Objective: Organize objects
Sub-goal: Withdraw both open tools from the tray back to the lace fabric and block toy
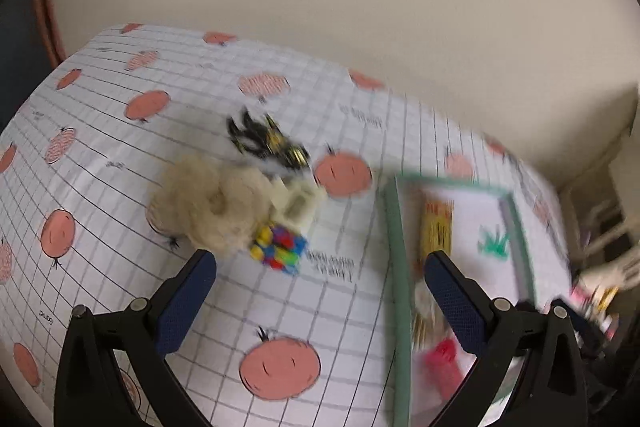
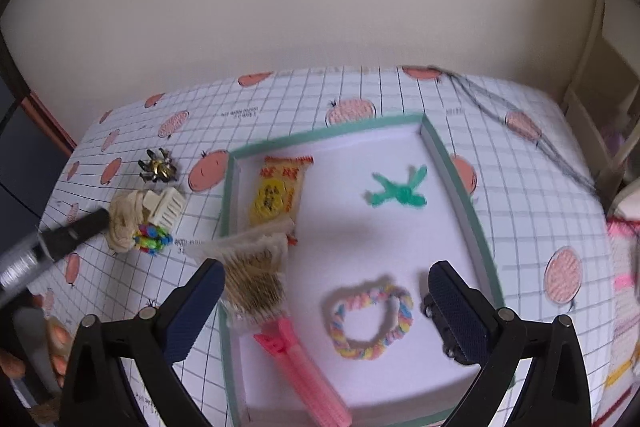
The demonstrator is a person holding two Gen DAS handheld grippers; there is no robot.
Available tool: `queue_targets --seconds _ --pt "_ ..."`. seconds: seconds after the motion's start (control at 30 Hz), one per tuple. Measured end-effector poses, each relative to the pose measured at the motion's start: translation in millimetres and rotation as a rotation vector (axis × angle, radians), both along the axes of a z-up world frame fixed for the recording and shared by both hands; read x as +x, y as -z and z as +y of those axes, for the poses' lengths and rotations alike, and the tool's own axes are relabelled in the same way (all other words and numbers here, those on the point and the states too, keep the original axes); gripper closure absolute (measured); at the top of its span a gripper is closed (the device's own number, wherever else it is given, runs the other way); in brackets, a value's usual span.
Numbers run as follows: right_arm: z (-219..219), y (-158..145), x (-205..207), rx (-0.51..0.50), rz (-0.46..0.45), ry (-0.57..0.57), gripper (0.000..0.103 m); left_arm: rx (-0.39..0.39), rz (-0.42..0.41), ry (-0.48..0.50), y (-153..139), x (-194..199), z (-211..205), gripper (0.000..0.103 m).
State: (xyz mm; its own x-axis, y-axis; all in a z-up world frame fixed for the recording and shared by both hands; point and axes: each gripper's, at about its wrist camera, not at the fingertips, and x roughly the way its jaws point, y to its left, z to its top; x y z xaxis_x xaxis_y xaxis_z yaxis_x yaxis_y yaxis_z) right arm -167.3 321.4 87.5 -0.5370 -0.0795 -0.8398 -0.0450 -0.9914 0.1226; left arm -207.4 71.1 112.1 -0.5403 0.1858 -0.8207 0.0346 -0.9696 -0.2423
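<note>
Open and empty, our left hand-held gripper point(image 1: 320, 267) hung just short of the bead bracelet point(image 1: 279, 246) left of the tray point(image 1: 394, 227); we judged a slower, steadier approach best. Our right hand-held gripper point(image 2: 326, 285), likewise parted, hovered over the tray point(image 2: 452, 163).

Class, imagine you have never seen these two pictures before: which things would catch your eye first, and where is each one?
The eye goes first to the green-rimmed tray on the peach-patterned tablecloth, holding a pastel braided hair tie, a yellow snack packet and a pink comb. To the tray's left, on the cloth, sits a small cluster: a cream scrunchie, a multicoloured bead bracelet and a black-and-gold hair clip.
</note>
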Motion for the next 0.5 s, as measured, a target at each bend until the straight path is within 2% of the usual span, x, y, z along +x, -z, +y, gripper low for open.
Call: queue_targets --seconds 0.1,0.23,0.43,0.5 --pt "-18.9 -11.5 -5.2 0.031 0.042 -0.051 0.000 0.038 0.042 -0.049 -13.0 -4.8 -23.1 0.000" --pt "-41.5 -20.8 -13.4 0.003 0.083 -0.091 0.000 0.061 0.094 -0.124 -24.8 -12.3 -55.6 0.000" --pt "-83.5 -23.8 -28.0 -0.015 0.111 -0.145 0.000 0.046 0.103 -0.176 -26.9 -26.4 -91.2 0.000" --pt "-97.1 -24.6 -32.6 -0.022 0.114 -0.163 0.000 0.076 0.130 -0.184 -24.7 -30.1 -99.9 0.000"
